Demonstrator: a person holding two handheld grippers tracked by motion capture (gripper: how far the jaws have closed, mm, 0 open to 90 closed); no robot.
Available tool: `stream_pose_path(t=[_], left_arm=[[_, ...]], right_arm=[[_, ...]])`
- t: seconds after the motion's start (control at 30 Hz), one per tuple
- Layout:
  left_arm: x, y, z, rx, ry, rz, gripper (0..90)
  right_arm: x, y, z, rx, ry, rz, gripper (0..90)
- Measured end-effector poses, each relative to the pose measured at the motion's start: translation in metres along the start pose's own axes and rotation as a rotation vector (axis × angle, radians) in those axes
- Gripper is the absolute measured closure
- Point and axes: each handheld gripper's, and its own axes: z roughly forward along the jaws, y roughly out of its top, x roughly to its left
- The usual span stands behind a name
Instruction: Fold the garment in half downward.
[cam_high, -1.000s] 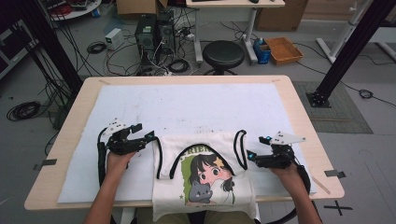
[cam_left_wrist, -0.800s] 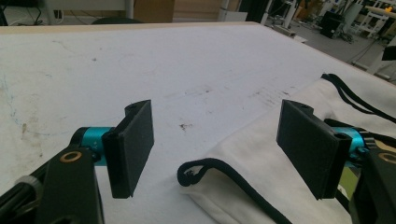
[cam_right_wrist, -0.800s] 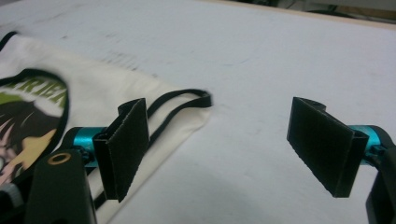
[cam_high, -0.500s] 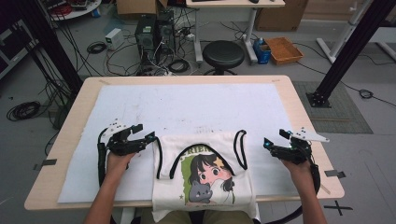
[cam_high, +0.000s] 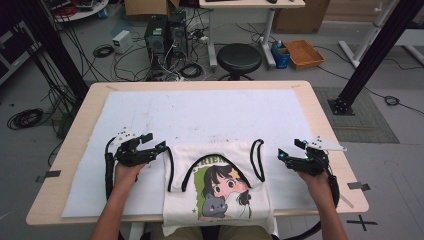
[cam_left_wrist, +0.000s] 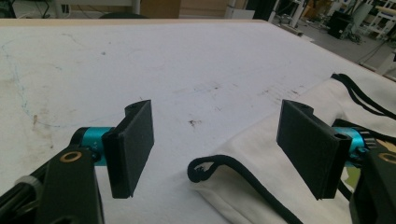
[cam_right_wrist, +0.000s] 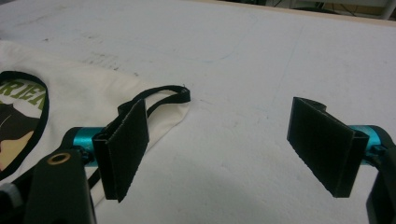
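The white tank top (cam_high: 218, 187) is laid flat at the table's (cam_high: 320, 107) near edge, between the left gripper (cam_high: 159, 147) and right gripper (cam_high: 283, 154). Both are held wide open, gripping nothing. A thin black-trimmed strap could be missed (or pinched alone), bunching the fabric. The hem is cut off below the table edge.

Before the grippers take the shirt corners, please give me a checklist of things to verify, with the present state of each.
1. Left gripper jaws open: ok.
2. Right gripper jaws open: ok.
3. Black-trimmed corner of the sleeveless shirt lies between the left jaws: ok.
4. Other trimmed corner lies between the right jaws: not ok, it sits just beyond the left-hand jaw.
5. Shirt lies flat on the white mat: ok on the mat; its hem hangs over the near edge.
6. Single fabric layer at each corner: cannot tell.
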Motion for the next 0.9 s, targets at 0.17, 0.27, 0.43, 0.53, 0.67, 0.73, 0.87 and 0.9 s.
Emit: stream_pose_path(t=[0.17, 0.27, 0.43, 0.53, 0.67, 0.73, 0.87, 0.9], left_arm=[[-0.001, -0.002, 0.007, 0.051, 0.02, 0.004, 27.7], [0.0, 0.003, 0.014, 0.097, 0.04, -0.017, 27.7], [-0.002, 0.017, 0.032, 0.153, 0.02, -0.001, 27.7], [0.0, 0.013, 0.053, 0.272, 0.018, 0.02, 27.8], [-0.001, 0.009, 0.061, 0.335, 0.012, 0.044, 37.3], [-0.001, 0.009, 0.059, 0.356, 0.015, 0.094, 58.6], [0.005, 0.009, 0.055, 0.351, 0.012, 0.051, 85.2], [0.006, 0.009, 0.054, 0.335, 0.01, 0.034, 85.5]], right_arm=[[0.006, 0.002, 0.01, 0.018, 0.013, -0.003, 20.6], [0.012, 0.006, 0.022, 0.038, 0.033, -0.021, 20.6], [0.018, 0.023, 0.048, 0.057, 0.071, 0.027, 20.6], [0.022, 0.032, 0.075, 0.13, 0.092, 0.007, 21.4], [0.03, 0.035, 0.105, 0.27, 0.123, -0.068, 37.4], [0.031, 0.034, 0.11, 0.323, 0.121, -0.119, 46.6], [0.031, 0.035, 0.103, 0.325, 0.144, -0.2, 83.8], [0.033, 0.034, 0.102, 0.325, 0.128, -0.224, 84.5]])
